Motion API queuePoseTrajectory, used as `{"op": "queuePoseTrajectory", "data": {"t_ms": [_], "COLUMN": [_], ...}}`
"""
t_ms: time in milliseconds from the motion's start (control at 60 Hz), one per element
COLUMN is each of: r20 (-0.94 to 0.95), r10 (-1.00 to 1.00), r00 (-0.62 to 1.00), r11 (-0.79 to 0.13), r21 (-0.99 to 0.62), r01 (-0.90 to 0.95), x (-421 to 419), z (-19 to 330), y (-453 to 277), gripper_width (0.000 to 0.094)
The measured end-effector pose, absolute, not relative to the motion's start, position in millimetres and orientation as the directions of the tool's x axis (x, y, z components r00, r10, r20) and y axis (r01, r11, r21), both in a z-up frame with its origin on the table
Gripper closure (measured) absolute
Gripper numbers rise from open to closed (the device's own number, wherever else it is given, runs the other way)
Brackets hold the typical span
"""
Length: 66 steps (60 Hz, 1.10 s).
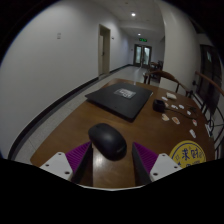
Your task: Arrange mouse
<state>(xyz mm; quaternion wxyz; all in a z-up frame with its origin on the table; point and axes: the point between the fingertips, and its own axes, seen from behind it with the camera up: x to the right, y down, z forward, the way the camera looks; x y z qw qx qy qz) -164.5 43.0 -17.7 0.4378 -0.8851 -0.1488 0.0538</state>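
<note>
On the wooden table (85, 120), the black mouse (107, 139) rests just ahead of the gripper (112, 160), centred on the gap between its purple pads (78, 157). The fingers stand apart, not touching it. Beyond the mouse lies a closed dark laptop (119, 100). A yellow round sticker (187, 153) sits beside the right finger.

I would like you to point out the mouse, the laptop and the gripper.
mouse (107, 139): gripper view, middle of its black top shell.
laptop (121, 99): gripper view, centre of its closed dark lid.
gripper (112, 160): gripper view, gap midway between its open fingertips.
</note>
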Motion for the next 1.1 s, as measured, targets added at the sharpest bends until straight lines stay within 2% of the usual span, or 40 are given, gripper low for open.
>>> {"op": "queuePoseTrajectory", "data": {"t_ms": [83, 150, 267, 283, 300, 350, 467, 533, 600, 750, 833, 883, 933, 1100], "r20": [0.002, 0.006, 0.001, 0.003, -0.001, -0.003, -0.008, -0.025, -0.054, -0.003, 0.016, 0.012, 0.003, -0.006], "r10": [0.303, 0.289, 0.256, 0.246, 0.240, 0.231, 0.235, 0.281, 0.307, 0.258, 0.168, 0.111, 0.060, -0.034], "r00": [0.953, 0.957, 0.967, 0.969, 0.971, 0.973, 0.972, 0.959, 0.950, 0.966, 0.986, 0.994, 0.998, 0.999], "r11": [-0.590, -0.589, -0.603, -0.607, -0.611, -0.616, -0.614, -0.616, -0.558, -0.301, -0.235, -0.252, -0.297, -0.523], "r21": [-0.785, -0.787, -0.782, -0.779, -0.777, -0.774, -0.776, -0.771, -0.819, -0.951, -0.970, -0.967, -0.955, -0.852], "r01": [0.189, 0.182, 0.161, 0.157, 0.150, 0.144, 0.142, 0.161, 0.133, 0.077, 0.056, 0.040, 0.021, -0.023], "x": [-167.1, -163.8, -156.5, -154.2, -153.9, -153.2, -154.6, -159.7, -159.7, -87.8, -23.7, 14.0, 45.9, 102.4], "z": [-18.0, -18.7, -18.9, -19.3, -19.4, -19.9, -19.3, -11.3, 28.9, 171.9, 203.5, 195.2, 170.6, 36.3], "y": [62.6, 82.0, 99.3, 101.0, 101.5, 101.6, 98.4, 84.7, 71.2, 35.4, 20.7, 10.5, 3.0, -2.4], "gripper_width": [0.0104, 0.0147, 0.0334, 0.0400, 0.0425, 0.0449, 0.0593, 0.0605, 0.0607, 0.0606, 0.0608, 0.0608, 0.0607, 0.0604]}}
